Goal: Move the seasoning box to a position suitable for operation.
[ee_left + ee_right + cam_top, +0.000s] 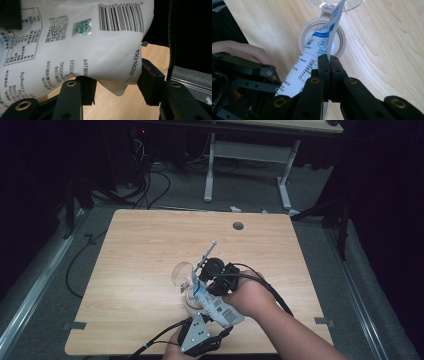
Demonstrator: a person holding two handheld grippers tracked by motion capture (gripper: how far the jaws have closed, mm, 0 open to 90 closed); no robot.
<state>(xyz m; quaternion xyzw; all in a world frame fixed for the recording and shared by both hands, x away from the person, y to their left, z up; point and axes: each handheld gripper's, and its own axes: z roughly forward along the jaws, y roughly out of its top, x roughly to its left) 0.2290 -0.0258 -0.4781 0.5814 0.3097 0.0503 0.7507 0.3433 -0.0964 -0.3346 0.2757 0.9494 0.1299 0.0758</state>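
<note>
Beyond the table, we see floor and clutter.
We see grey carpet (pixel 50 285), black cables (pixel 150 185) trailing near a second desk's white legs (pixel 285 185), and a grommet hole (pixel 238 226) in our wooden tabletop (pixel 140 250).

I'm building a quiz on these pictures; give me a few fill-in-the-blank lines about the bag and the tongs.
1. The right tongs are shut on the white ____.
2. The bag bears a black ____ printed near one edge.
3. The bag's upper end leans over a round white jar whose clear lid is hinged ____.
4. The left tongs have their jaws ____, one either side of the bag's corner.

Missing words: bag; barcode; open; apart
</note>
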